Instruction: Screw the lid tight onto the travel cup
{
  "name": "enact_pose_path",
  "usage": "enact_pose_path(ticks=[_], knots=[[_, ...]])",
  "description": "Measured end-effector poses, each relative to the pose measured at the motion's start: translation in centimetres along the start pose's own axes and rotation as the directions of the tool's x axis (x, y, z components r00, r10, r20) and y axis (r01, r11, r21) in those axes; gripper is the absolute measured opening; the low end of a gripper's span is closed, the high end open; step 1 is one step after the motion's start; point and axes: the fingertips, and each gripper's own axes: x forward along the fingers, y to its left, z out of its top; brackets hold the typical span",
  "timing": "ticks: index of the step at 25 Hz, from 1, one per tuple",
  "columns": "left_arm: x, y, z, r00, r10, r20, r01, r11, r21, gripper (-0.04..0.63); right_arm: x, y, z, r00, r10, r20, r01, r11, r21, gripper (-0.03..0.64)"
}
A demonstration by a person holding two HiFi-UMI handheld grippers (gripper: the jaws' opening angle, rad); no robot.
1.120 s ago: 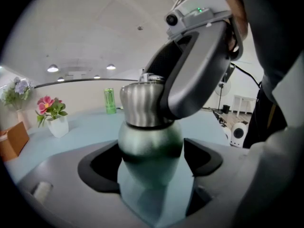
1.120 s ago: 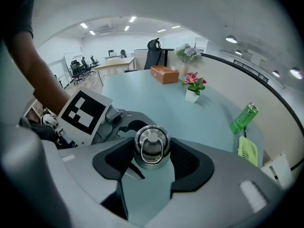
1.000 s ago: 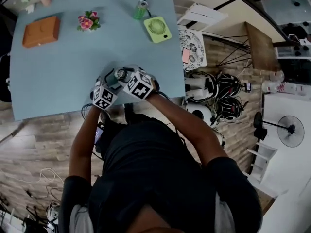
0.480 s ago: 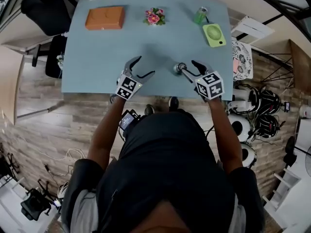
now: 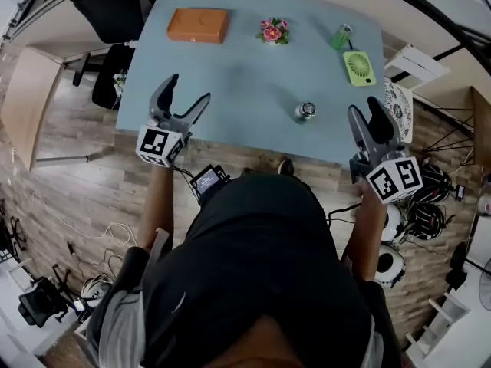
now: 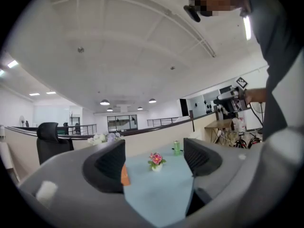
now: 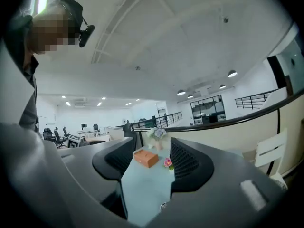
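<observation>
We see the travel cup (image 5: 307, 111) standing alone on the blue table (image 5: 230, 83), close to the near edge and right of centre, touched by nothing. From above only its round grey top shows, and we cannot tell how the lid sits. In the head view the flower pot (image 5: 272, 31) lies at 11 o'clock from the cup, the orange box (image 5: 199, 25) at 10 o'clock, and the green can (image 5: 341, 35) and the green fan (image 5: 358, 67) at 1 o'clock. The left gripper (image 5: 188, 90) hangs at 9 o'clock, well apart, over the table's near left corner. The right gripper (image 5: 364, 107) is at 3 o'clock, at the table's right edge. The right gripper view catches the cup only as a small round rim at its lower edge, with the box and flowers beyond. The left gripper view misses the cup, showing flowers, can and a sliver of box. In each gripper view the fingers (image 6: 107, 165) stand wide with bare table between them. Both forearms reach out and splay to the sides, marker cubes toward the person.
</observation>
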Motion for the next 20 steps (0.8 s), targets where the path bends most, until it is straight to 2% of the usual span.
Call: enact_pose_path(ticks=[3, 7, 10, 20], knots=[[-3.1, 1.0, 3.3, 0.998, 0.045, 0.042, -0.045, 0.999, -0.010, 0.436, -1.5, 0.9, 1.2, 0.999, -0.019, 0.028, 0.020, 1.000, -0.023, 0.242], [-5.3, 0.6, 6.1, 0.996, 0.062, 0.063, -0.062, 0.998, -0.001, 0.434, -4.1, 1.7, 1.6, 0.998, -0.051, 0.031, 0.052, 0.998, -0.039, 0.242], [-5.4, 0.5, 6.0, 0.995, 0.040, 0.092, -0.042, 0.999, 0.016, 0.435, -5.8, 1.9, 1.5, 0.996, -0.085, 0.028, 0.087, 0.995, -0.049, 0.242], [-2.9, -4.5, 4.7, 0.993, -0.091, 0.072, 0.091, 0.996, 0.003, 0.436, -11.1, 2.3, -0.3, 0.984, -0.177, 0.023, 0.178, 0.983, -0.045, 0.242]])
